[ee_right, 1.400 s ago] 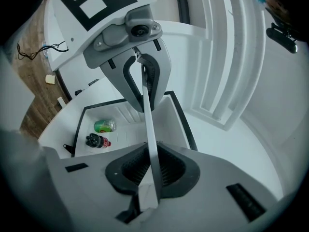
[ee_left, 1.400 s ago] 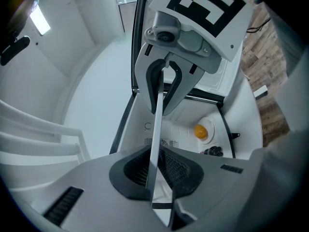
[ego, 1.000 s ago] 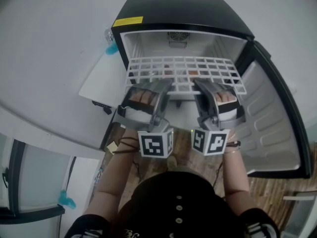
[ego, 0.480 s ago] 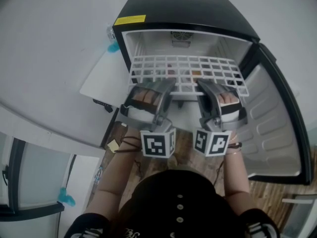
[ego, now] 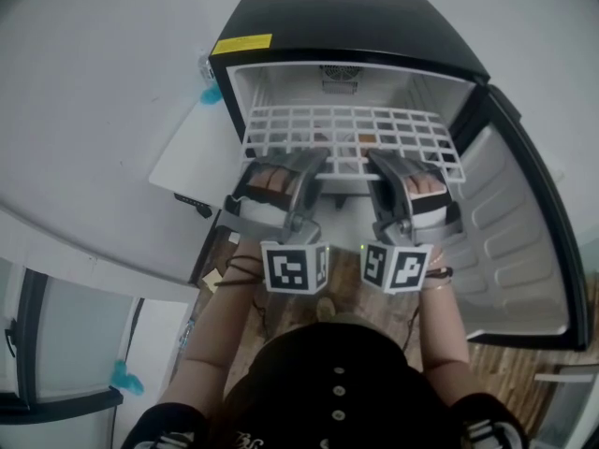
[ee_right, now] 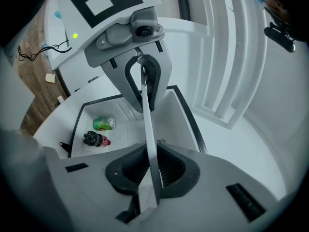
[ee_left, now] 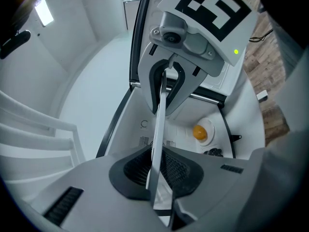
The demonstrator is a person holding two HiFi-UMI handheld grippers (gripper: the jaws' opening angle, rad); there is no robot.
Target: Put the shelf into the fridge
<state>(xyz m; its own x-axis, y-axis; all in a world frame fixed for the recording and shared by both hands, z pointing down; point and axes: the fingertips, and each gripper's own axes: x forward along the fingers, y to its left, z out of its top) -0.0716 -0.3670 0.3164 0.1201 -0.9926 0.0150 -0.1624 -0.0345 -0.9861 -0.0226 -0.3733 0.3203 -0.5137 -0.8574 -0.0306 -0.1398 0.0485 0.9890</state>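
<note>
White wire shelf [ego: 351, 138] lies level across the mouth of the open black fridge [ego: 346, 17], its far part inside and its near edge sticking out. The left gripper [ee_left: 155, 172] and right gripper [ee_right: 150, 170], side by side, each have their jaws clamped on that near edge.

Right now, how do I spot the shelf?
Find the black fridge with its door open. Across its opening lies the shelf, its near edge pinched by the left claw and right claw. It alone is a white wire grid of square holes.
</note>
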